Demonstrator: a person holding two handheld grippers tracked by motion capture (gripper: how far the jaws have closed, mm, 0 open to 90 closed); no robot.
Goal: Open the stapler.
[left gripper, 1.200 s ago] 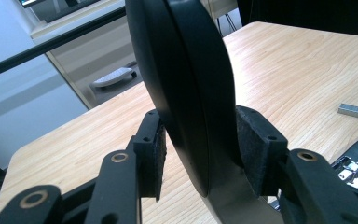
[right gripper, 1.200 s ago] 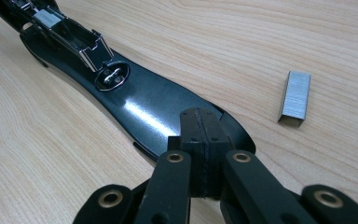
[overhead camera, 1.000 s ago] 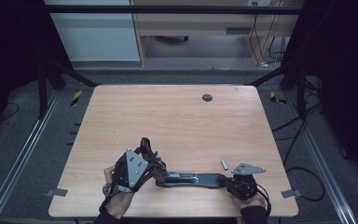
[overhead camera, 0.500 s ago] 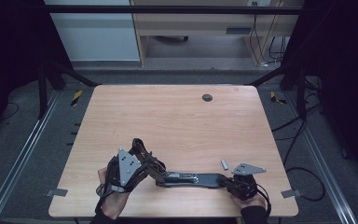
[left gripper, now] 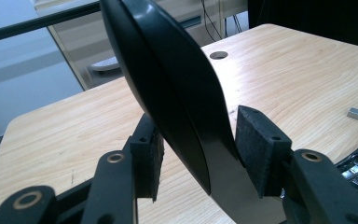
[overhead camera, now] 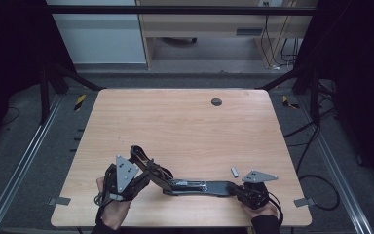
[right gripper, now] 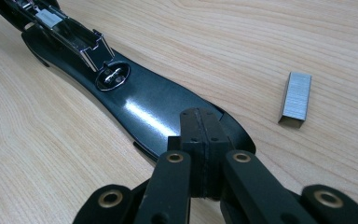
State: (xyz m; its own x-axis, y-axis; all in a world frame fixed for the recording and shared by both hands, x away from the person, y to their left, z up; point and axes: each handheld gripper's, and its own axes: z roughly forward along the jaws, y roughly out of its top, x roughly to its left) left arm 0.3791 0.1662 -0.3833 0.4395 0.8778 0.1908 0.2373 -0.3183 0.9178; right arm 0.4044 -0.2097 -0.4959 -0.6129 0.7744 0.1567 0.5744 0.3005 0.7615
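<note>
A black stapler [overhead camera: 195, 185] lies opened out near the bottom edge of the table [overhead camera: 185, 122], base flat and lid swung up toward the lower left of the high view. The right gripper [overhead camera: 241, 191], at lower right, is clenched tight, its pads pressed together and bearing down on the tip of the base [right gripper: 168, 112] to pin it. The left gripper [overhead camera: 143, 173], at lower left, straddles the raised lid [left gripper: 177, 93]: in the left gripper view one pad [left gripper: 256, 144] touches the lid's edge while the other stands clear, so the jaws are released rather than gripping, and they have just been opening a little with the lid between them. Compared with a second ago, the left gripper and lid sit lower and further toward the left of the frame, which suggests the lid has been folded nearly fully back. The metal staple channel [right gripper: 70, 32] is exposed at the upper left of the right gripper view, and a strip of staples [right gripper: 296, 99] waits on the wood at right, just beside the base. Loading appears to be the next step.
</note>
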